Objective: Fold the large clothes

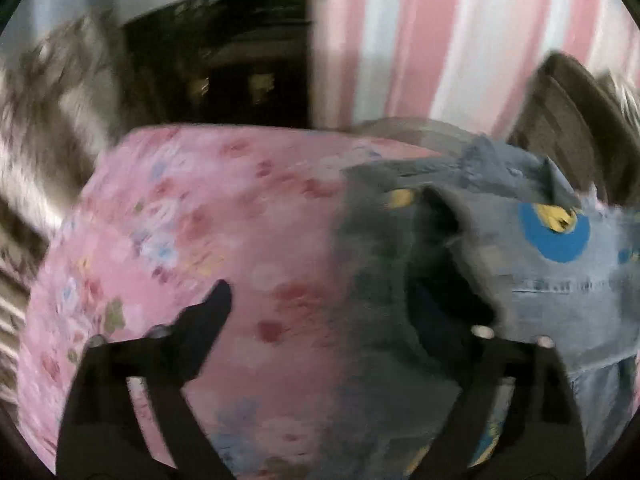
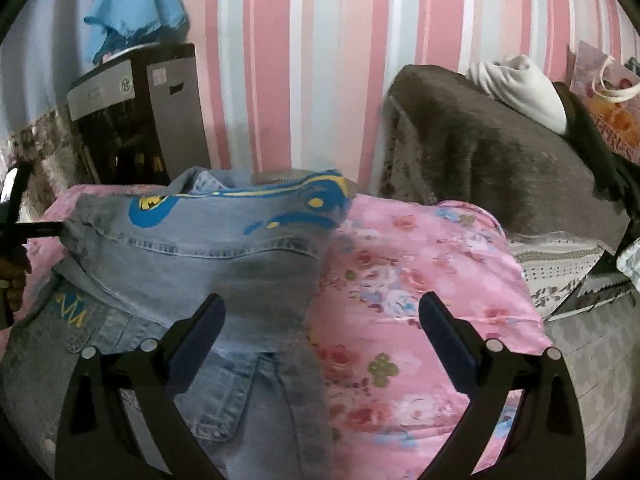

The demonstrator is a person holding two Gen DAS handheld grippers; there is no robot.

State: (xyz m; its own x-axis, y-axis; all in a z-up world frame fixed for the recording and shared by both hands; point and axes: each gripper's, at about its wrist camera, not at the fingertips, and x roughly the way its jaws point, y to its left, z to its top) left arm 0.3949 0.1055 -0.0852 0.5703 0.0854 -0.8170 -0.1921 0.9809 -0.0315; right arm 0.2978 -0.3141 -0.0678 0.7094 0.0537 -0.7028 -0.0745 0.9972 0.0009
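Garment: denim jacket [image 2: 208,256] with blue and yellow painted patches, spread on a pink floral bedspread [image 2: 420,280]; in the right wrist view it fills the centre to 9 o'clock, collar end toward 12 o'clock, a flap pocket at 6 o'clock.

Same garment, left view: the denim jacket [image 1: 568,300] lies at 3 o'clock, a fold of it lifted at 2 o'clock; frame blurred, so fine detail is lost.

Left tongs: left gripper [image 1: 336,312] stands wide — one finger over the pink bedspread [image 1: 208,220] at 8 o'clock, the other dark against the jacket at 5 o'clock. Nothing seen pinched between them; whether the right-hand finger touches the cloth cannot be told.

Right tongs: right gripper [image 2: 322,314] stands wide, nothing between the pads; its left finger sits over the denim, its right finger over the bedspread, the jacket's edge running between them.

Seen at 9 o'clock, right view: a hand [image 2: 14,280] on a dark gripper frame, at the jacket's far side.

Surroundings: pink-and-white striped wall [image 2: 320,60] at 12 o'clock; grey cabinet [image 2: 160,112] at 10 o'clock with a blue cloth [image 2: 136,8] on top; brown fuzzy blanket [image 2: 500,160] at 2 o'clock — a white garment [image 2: 524,88] lying on it.
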